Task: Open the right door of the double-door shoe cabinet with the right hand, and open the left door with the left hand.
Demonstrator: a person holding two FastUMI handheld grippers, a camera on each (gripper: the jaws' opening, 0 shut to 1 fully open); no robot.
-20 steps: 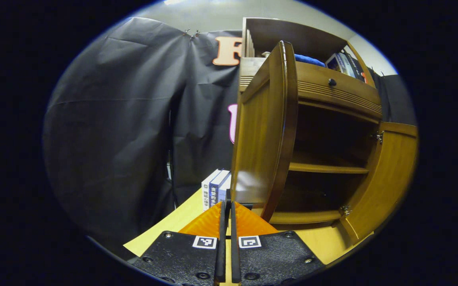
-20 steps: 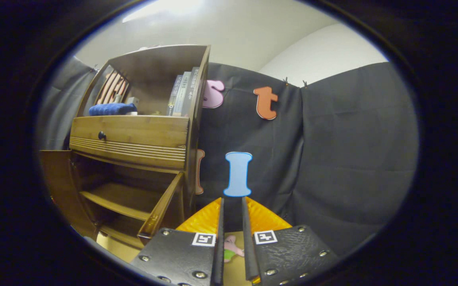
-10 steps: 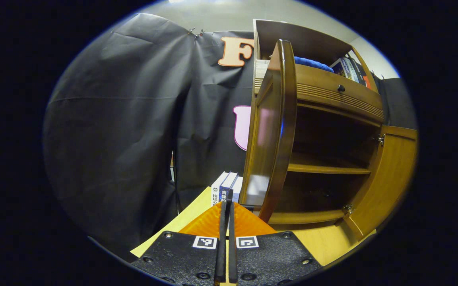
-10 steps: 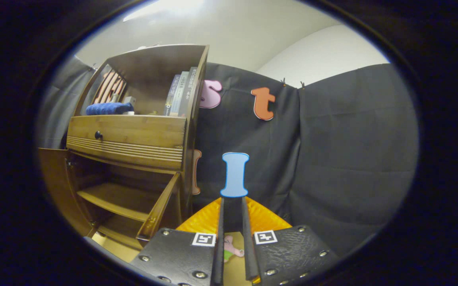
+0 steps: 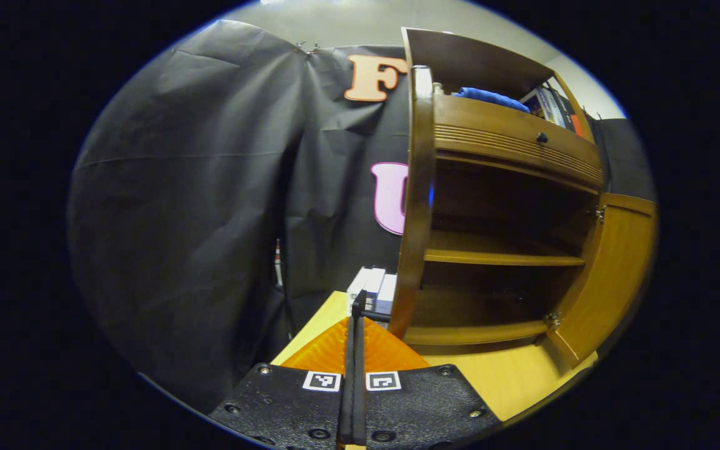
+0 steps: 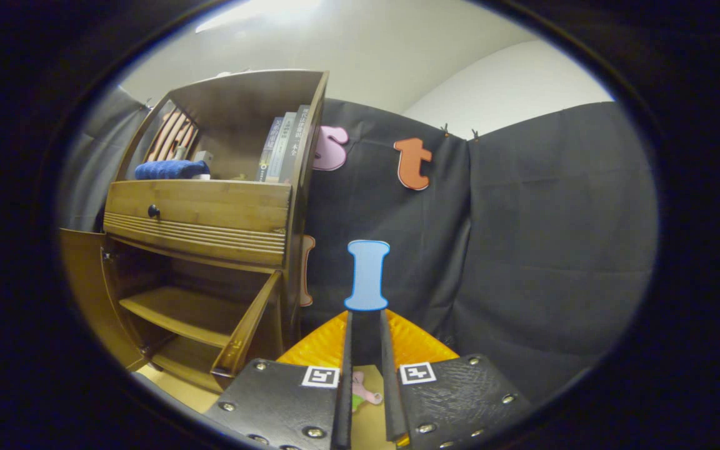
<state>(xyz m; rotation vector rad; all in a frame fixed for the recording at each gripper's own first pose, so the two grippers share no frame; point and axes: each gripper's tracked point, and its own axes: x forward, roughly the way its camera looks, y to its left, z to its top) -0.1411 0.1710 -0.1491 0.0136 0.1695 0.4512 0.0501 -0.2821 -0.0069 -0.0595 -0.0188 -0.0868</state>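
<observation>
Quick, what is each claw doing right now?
Left claw: shut, pinching the left door's small handle.
Right claw: slightly open, holding nothing.

Ahead of the left fingers stands a glossy honey-brown wooden shoe cabinet [image 5: 510,144], its drawer front ribbed with fine horizontal grooves and a small black round knob [image 5: 542,137]. A deep blue folded cloth [image 5: 491,95] lies on top. Pale yellow tabletop [image 5: 510,387] beneath.

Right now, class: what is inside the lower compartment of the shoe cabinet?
Behind the open left door and right door, the shoe cabinet shows one bare wooden shelf. No shoes show; the back is too dark to judge.
</observation>
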